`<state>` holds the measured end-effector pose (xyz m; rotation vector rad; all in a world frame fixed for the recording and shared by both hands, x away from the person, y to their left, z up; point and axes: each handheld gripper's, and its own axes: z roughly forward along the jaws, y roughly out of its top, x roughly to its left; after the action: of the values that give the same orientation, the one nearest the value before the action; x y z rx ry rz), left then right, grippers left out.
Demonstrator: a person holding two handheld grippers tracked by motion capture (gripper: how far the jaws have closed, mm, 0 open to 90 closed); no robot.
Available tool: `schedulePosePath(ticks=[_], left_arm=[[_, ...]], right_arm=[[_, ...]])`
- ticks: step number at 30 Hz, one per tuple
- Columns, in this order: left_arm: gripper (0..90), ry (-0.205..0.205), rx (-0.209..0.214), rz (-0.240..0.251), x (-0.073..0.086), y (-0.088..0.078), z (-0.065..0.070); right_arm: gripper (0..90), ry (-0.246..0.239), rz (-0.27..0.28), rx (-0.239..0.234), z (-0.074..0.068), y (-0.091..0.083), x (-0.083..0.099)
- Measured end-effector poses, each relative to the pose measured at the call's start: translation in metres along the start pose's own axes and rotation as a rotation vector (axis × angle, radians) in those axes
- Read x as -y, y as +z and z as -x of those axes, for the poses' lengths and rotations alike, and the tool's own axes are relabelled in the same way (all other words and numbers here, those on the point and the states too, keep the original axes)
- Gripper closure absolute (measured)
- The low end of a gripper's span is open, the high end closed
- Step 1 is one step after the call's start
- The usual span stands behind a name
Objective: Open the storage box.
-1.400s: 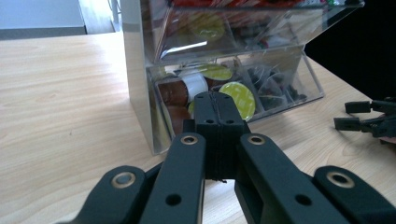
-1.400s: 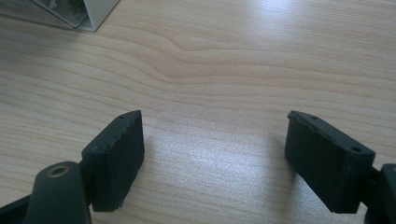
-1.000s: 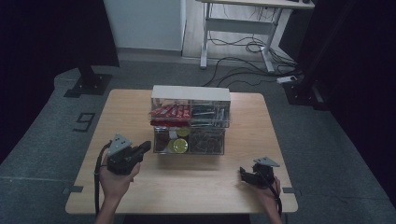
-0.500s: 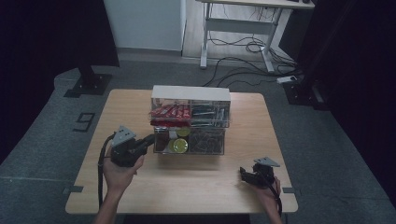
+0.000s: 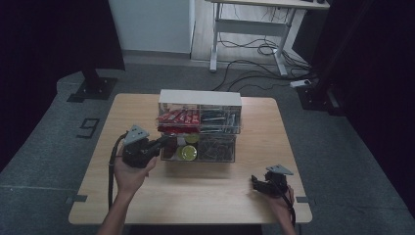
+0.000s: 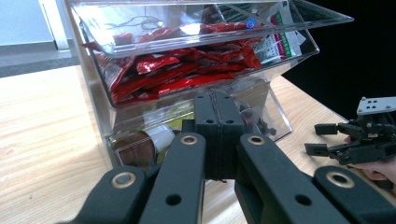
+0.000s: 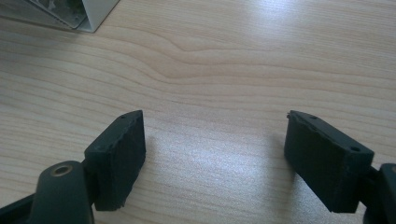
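A wooden table (image 5: 195, 196) is being shown standing on a grey floor (image 5: 58, 147). Beyond the table's far edge, a white desk (image 5: 214, 39) is being seen, and black cables (image 5: 244, 63) are being left in loops under it. A power strip (image 5: 299, 83) is being seen on the floor off the table's far right corner. Off the table's far left corner, a black stand base (image 5: 93, 90) is being rested on the floor, and a tape mark (image 5: 87, 128) shaped like a nine is being seen just left of the table. Dark curtains (image 5: 49, 34) are being hung to both sides beyond the table, with a white panel (image 5: 149, 24) between them.
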<state>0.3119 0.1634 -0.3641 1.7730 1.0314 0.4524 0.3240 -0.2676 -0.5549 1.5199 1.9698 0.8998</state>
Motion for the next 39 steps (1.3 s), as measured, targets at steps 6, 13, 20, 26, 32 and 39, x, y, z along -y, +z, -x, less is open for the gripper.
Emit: schedulePosePath(ticks=[6,13,20,26,32,39], left_arm=[[90.0,-0.001,0.01,-0.011,-0.009,0.007,0.0],[90.0,-0.003,0.01,-0.021,-0.017,0.016,-0.001],[90.0,-0.004,0.015,-0.034,-0.021,0.028,0.001],[90.0,-0.002,0.017,-0.03,-0.024,0.03,0.003],[90.0,-0.002,0.021,-0.035,-0.028,0.03,0.002],[90.0,-0.007,0.014,-0.022,-0.031,0.028,0.0]], right_arm=[[20.7,0.0,0.0,0.0,0.0,0.0,0.0],[20.6,0.001,-0.001,-0.001,0.0,0.0,0.0],[20.7,0.001,-0.001,-0.001,0.0,0.0,0.0],[20.7,0.001,0.001,0.0,0.0,0.0,0.0],[20.7,0.001,0.001,0.001,0.0,0.0,0.0],[20.7,0.0,-0.001,-0.001,0.0,0.0,0.0]])
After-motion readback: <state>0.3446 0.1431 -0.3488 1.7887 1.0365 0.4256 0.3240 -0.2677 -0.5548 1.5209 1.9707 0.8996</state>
